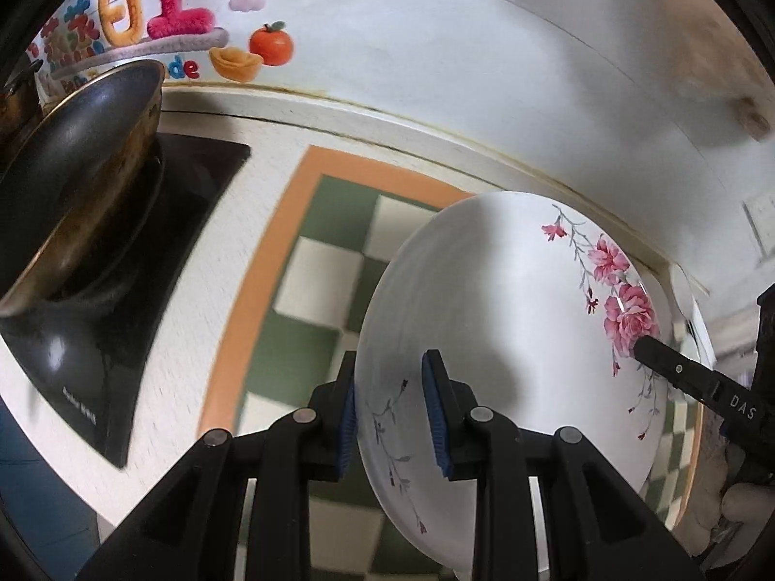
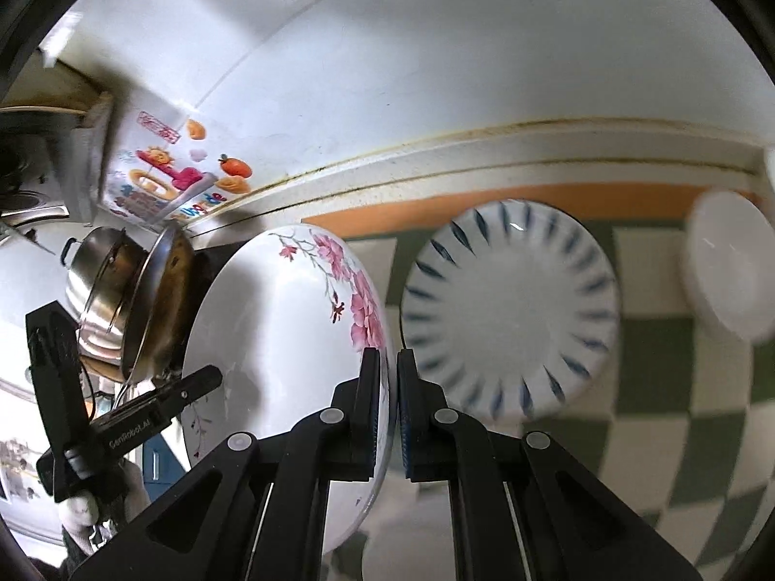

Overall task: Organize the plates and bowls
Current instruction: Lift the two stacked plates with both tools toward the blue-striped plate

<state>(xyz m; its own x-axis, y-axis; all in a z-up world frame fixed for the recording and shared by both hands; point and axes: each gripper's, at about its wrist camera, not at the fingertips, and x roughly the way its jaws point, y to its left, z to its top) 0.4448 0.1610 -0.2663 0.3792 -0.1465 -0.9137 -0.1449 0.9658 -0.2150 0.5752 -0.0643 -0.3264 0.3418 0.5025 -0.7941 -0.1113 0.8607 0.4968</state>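
A white plate with pink flowers (image 1: 503,339) is held tilted above the checkered mat by both grippers. My left gripper (image 1: 390,416) is shut on its near rim, one pad on each face. My right gripper (image 2: 391,406) is shut on the opposite rim of the same plate (image 2: 281,339); its finger also shows in the left wrist view (image 1: 678,368). The left gripper's finger shows in the right wrist view (image 2: 160,406). A white bowl with blue stripes (image 2: 508,310) sits on the mat to the right of the plate. A plain white bowl (image 2: 726,261) sits further right.
A green-and-white checkered mat (image 1: 315,281) with an orange border covers the counter. A dark wok (image 1: 82,179) stands on a black stove (image 1: 145,300) at left, with a steel pot (image 2: 97,271) behind it. A white tiled wall with stickers (image 1: 160,14) runs along the back.
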